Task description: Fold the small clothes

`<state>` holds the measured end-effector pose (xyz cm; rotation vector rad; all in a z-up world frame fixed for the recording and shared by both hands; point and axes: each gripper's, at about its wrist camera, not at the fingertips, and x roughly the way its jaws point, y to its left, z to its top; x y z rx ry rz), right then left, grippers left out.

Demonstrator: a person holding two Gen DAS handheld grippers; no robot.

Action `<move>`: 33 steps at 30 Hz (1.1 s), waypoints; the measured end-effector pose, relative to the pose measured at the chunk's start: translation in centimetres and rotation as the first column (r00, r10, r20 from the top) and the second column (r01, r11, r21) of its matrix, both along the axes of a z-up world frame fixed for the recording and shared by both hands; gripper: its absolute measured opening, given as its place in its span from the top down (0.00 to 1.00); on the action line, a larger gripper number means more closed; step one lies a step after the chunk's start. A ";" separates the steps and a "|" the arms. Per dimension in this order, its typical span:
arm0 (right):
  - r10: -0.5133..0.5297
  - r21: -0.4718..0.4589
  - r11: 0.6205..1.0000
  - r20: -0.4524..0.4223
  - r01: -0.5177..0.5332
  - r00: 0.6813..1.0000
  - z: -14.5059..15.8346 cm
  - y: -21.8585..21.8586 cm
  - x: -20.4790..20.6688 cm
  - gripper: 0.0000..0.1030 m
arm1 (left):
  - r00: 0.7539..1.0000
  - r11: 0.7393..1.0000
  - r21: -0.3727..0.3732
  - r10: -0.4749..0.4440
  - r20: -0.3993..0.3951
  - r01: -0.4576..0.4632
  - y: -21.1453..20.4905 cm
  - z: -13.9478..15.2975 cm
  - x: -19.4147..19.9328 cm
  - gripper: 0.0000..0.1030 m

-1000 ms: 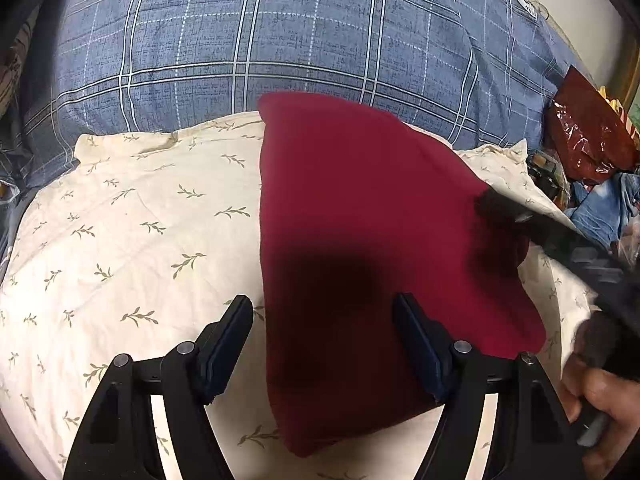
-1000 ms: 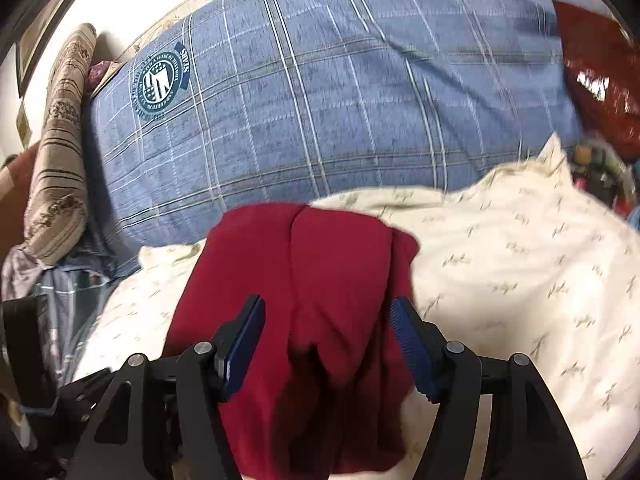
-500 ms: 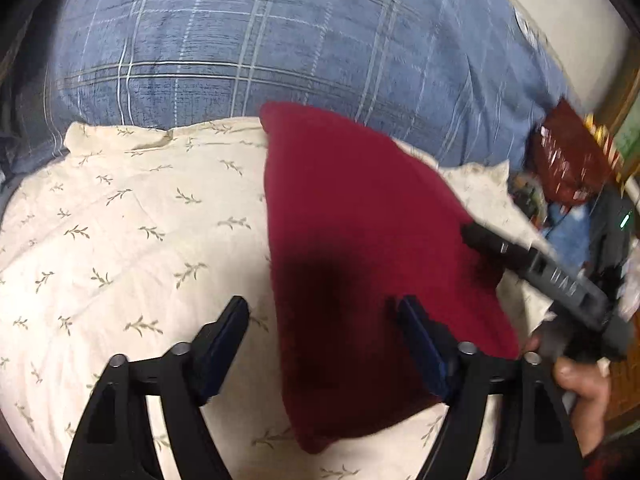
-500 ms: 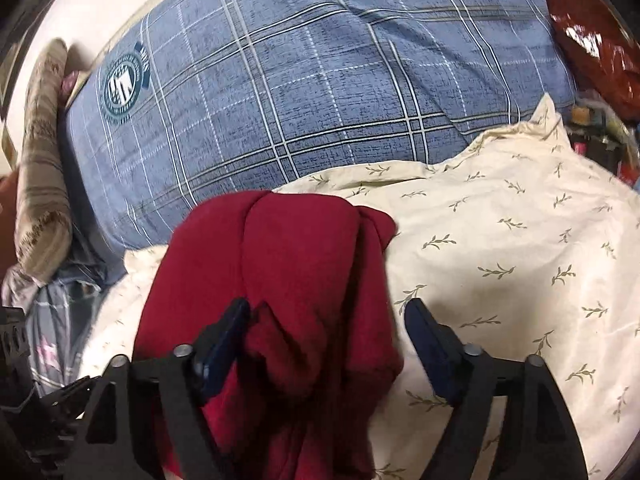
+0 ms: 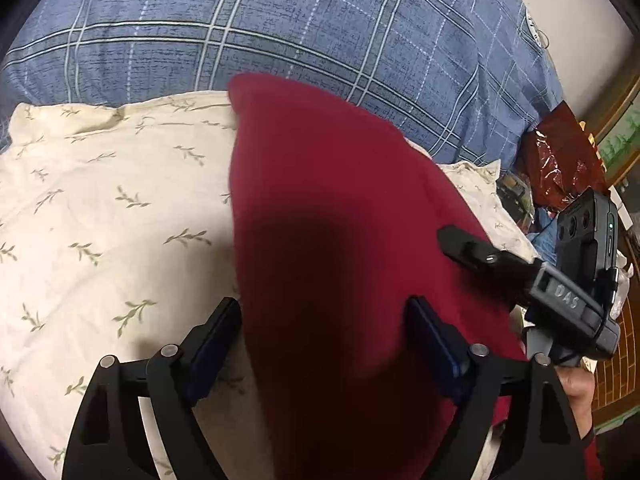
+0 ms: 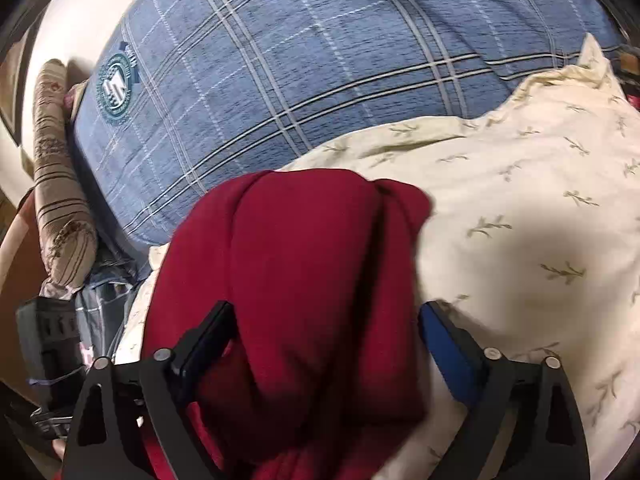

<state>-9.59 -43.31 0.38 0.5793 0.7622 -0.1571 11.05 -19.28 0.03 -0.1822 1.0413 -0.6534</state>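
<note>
A dark red garment (image 5: 328, 216) lies folded on a cream leaf-print pillow (image 5: 100, 208). It also shows in the right wrist view (image 6: 304, 264), with rolled folds running lengthwise. My left gripper (image 5: 324, 328) is open, its jaws wide apart over the garment's near end. My right gripper (image 6: 324, 332) is open too, straddling the garment's other end. The right gripper's body (image 5: 560, 296) shows at the garment's right edge in the left wrist view. Neither gripper holds the cloth.
A blue plaid cushion (image 5: 304, 28) lies behind the pillow and shows in the right wrist view (image 6: 320, 60). A striped beige bolster (image 6: 60, 184) lies at the far left. A shiny red bag (image 5: 560, 164) and clutter sit at the right.
Both grippers have moved closer and lower over the garment, which now fills more of each view. The garment looks unchanged. Both stay open.
</note>
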 end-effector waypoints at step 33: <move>0.163 -0.207 0.966 0.021 -0.155 0.986 6.6 17.7 -5.1 0.44 | 0.964 0.967 0.145 0.178 0.198 -0.209 13.5 5.3 -16.7 0.44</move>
